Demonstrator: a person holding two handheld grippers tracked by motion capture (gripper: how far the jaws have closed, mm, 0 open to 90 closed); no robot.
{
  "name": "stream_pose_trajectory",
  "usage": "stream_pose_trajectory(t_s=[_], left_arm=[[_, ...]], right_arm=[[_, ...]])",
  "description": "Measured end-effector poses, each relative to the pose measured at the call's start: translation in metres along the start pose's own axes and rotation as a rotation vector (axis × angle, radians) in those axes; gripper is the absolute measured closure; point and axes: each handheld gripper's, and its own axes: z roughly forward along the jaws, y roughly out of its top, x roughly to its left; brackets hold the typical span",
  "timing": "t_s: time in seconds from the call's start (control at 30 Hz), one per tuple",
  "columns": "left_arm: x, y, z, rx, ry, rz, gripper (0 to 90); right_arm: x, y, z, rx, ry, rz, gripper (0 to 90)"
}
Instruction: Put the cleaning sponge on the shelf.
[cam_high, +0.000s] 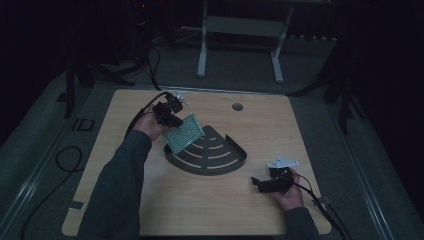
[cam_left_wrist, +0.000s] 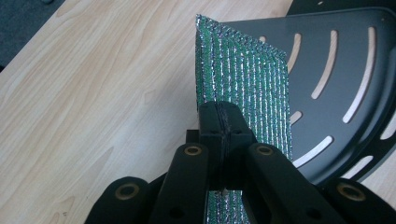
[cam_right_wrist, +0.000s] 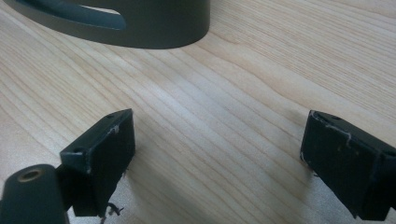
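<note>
Left tongs (cam_left_wrist: 219, 122) clenched on green mesh pad (cam_left_wrist: 243, 88) over dark slotted tray (cam_high: 220, 159), right tongs (cam_right_wrist: 217, 163) released near worktop (cam_high: 150, 210) right edge.

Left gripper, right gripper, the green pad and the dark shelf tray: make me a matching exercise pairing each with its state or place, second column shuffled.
Things:
1. left gripper
2. right gripper
3. green pad
4. dark shelf tray

States:
A. lying flat on the wooden table
B. jaws wide apart, with bare table between them
C. pinched at one edge, held partly over the tray
D. jaws shut together

Pairs: 1-D, 2-B, 3-C, 4-A
</note>
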Motion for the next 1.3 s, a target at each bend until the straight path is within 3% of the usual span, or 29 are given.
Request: stream_pose_trajectory(t_s=[1.3], left_arm=[[-0.011,-0.003,0.026,0.07,-0.009,0.019,89.8]], right_arm=[[0.0,0.0,0.0,0.0,0.0,0.0,9.7]])
